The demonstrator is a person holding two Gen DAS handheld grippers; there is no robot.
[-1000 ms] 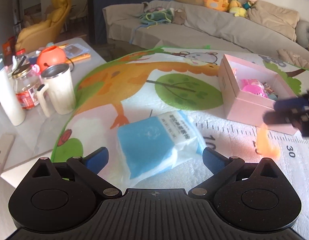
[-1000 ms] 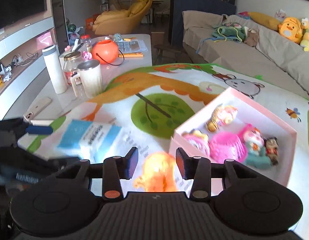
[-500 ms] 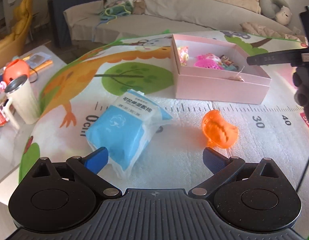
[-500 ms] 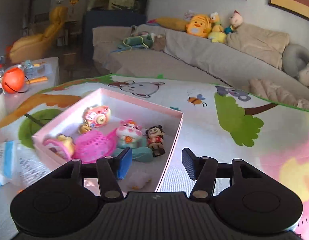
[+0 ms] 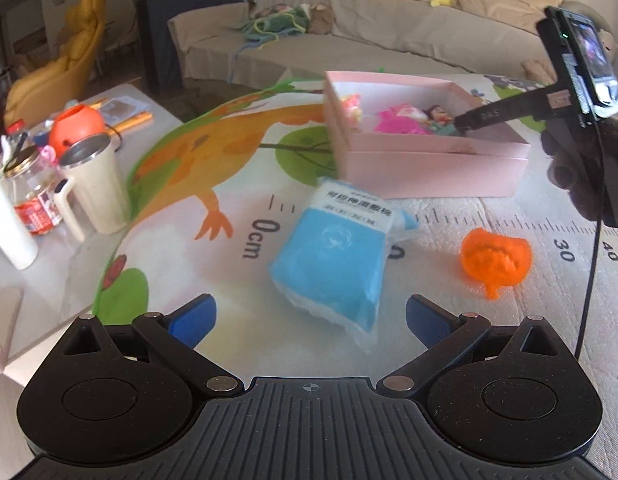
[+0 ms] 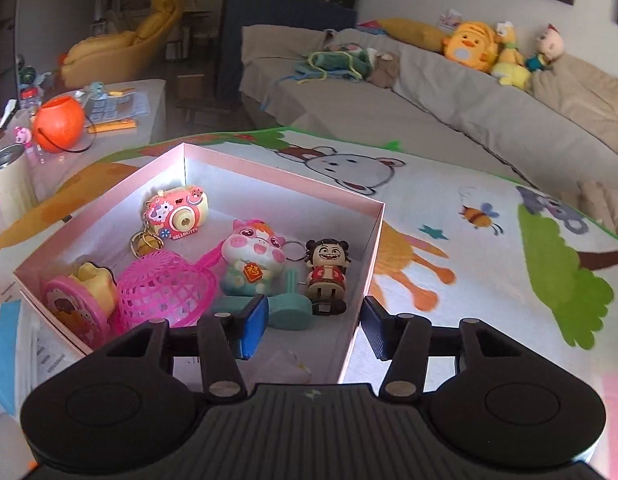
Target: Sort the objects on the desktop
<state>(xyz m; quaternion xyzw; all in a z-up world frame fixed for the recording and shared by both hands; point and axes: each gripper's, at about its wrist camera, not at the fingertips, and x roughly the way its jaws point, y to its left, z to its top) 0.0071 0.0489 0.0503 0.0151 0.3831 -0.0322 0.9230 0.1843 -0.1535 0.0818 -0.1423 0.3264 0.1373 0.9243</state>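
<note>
Pink cardboard is forming the shallow, square-cornered box (image 6: 269, 184) that is sitting on a soft play mat (image 6: 449, 216) printed with cartoon animals and a ruler strip. Inside it are lying a glossy toy camera (image 6: 177, 214), a squishy pink cat figure (image 6: 253, 260), a hard little doll (image 6: 329, 272), a pink plastic mesh basket (image 6: 165, 292) and a flat teal piece (image 6: 287, 308). In front of the box a crinkly plastic pack (image 5: 333, 256), blue with a white label, is lying flat, and beside it a knobbly orange rubber toy (image 5: 495, 260) is resting alone on the mat. A cream mug (image 5: 93, 180) with a steel rim and a glass jar (image 5: 33, 192) are standing on the pale tabletop to the left. Compared with a second ago, the orange toy is no longer sitting between the right jaws but lying free on the mat, and the right hand-held gripper (image 6: 313, 326) is now hanging over the box's near corner instead of in front of it. Its jaws are part open and closing, one blue pad inside the box and one outside its wall, pressing on nothing. The left hand-held gripper (image 5: 309, 316) is standing wide open and empty, just short of the blue pack's near end.
</note>
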